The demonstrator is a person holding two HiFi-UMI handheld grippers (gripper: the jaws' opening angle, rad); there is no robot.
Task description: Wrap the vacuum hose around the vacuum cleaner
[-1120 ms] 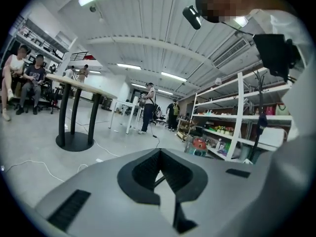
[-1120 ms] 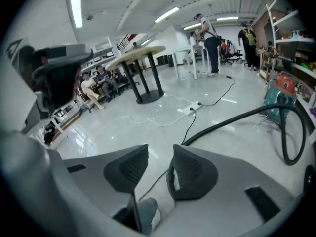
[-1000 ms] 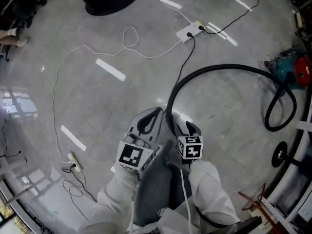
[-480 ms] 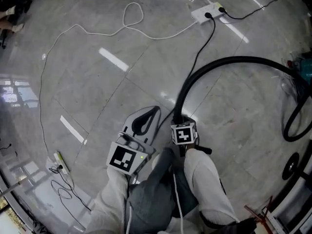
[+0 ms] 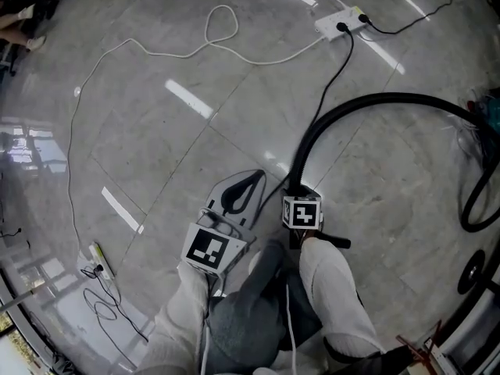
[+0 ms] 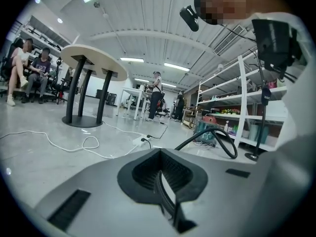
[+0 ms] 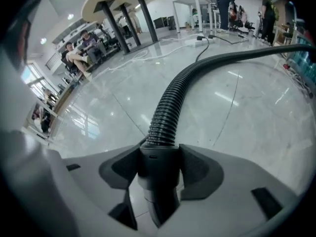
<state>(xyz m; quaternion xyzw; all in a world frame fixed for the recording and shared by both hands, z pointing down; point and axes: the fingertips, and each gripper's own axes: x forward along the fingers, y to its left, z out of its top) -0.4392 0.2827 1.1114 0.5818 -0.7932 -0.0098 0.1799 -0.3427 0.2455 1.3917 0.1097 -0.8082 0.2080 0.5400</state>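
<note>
The right gripper point(image 5: 300, 186) had sunk floorward, its jaws easing apart yet still touching the vacuum hose point(image 7: 170, 100) cuff (release likely, wrapping unstarted). The left gripper point(image 5: 251, 180) stayed shut, empty

Wide grey polished floor point(image 5: 156, 139), ceiling lights glinting off it. Up top, a white power strip point(image 5: 340, 23), and a white cable point(image 5: 223, 6) curls into a loop beside it, then trails off left. Lower left, a small second strip point(image 5: 98, 258) with thin black wires point(image 5: 109, 307) tangled by it. Across the room, a round tabletop point(image 6: 94, 62) on black legs, people seated point(image 6: 22, 63) at far left, one person standing point(image 6: 156, 88), white shelving point(image 6: 237, 102) on the right.
</note>
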